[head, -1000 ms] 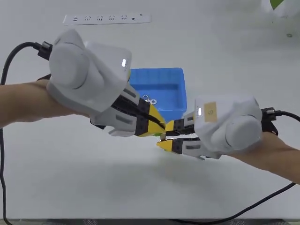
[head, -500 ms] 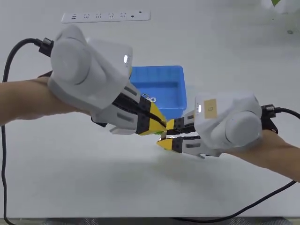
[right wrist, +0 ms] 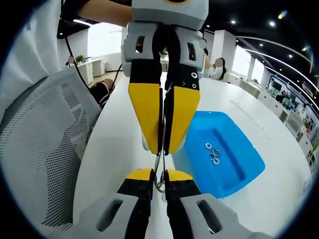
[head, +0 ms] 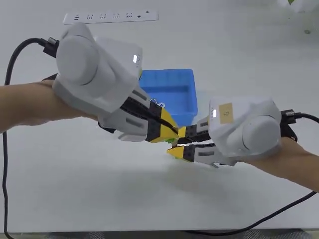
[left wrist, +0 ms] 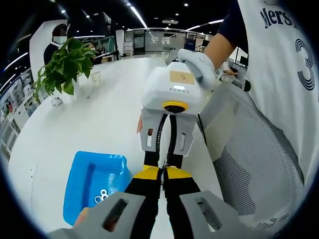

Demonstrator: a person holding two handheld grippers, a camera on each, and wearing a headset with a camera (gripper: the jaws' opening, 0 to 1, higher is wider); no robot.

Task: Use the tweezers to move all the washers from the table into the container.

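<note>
A thin pair of metal tweezers (right wrist: 160, 149) stands between the yellow jaws of my left gripper (right wrist: 163, 145), which is shut on them from above. Their lower end runs down between the jaws of my right gripper (right wrist: 159, 175), which is shut on them too. In the head view the left gripper (head: 172, 131) and right gripper (head: 175, 144) meet tip to tip just in front of the blue container (head: 175, 82). Three washers (right wrist: 214, 154) lie inside the container (right wrist: 234, 159), and they are visible as washers (left wrist: 101, 196) in the left gripper view. The tweezer tips are hidden behind my jaws.
A white power strip (head: 110, 16) lies at the back of the white table (head: 75, 179). Black cables (head: 15, 59) trail from both grippers. A mesh chair (left wrist: 249, 149) and a potted plant (left wrist: 67, 62) stand beyond the table.
</note>
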